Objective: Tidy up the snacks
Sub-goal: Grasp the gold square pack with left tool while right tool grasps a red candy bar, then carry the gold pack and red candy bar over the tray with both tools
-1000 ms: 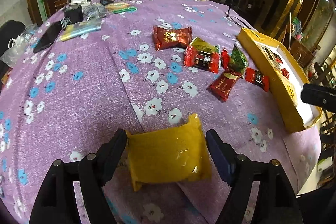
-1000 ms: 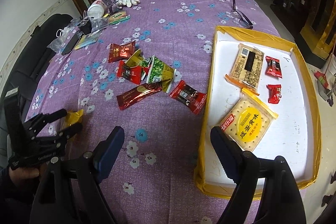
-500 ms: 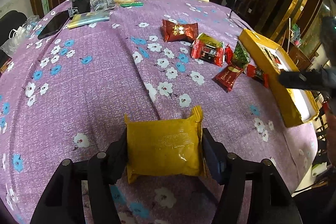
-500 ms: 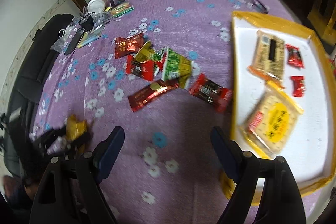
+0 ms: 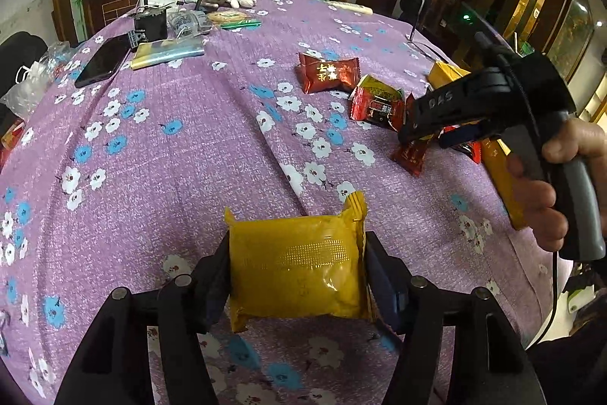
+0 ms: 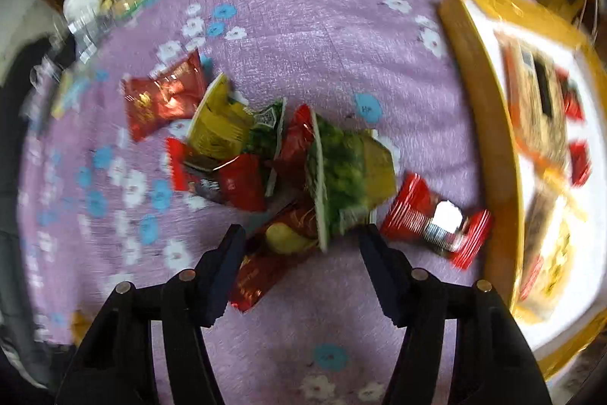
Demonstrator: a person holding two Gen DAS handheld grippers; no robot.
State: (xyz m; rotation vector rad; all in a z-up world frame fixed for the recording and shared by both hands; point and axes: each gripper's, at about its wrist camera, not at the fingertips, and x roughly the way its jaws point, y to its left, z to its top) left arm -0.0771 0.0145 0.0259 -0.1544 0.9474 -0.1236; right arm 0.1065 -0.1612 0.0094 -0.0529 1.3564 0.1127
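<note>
The right gripper, closing, straddled the long red packet lying nearest the yellow tray; the left gripper clenched a yellow packet.

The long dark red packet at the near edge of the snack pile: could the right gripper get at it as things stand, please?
Probably yes. The right gripper hangs right over the long dark red packet, jaws closing with it between them. The green packet overlaps its far end and might be caught too.
</note>
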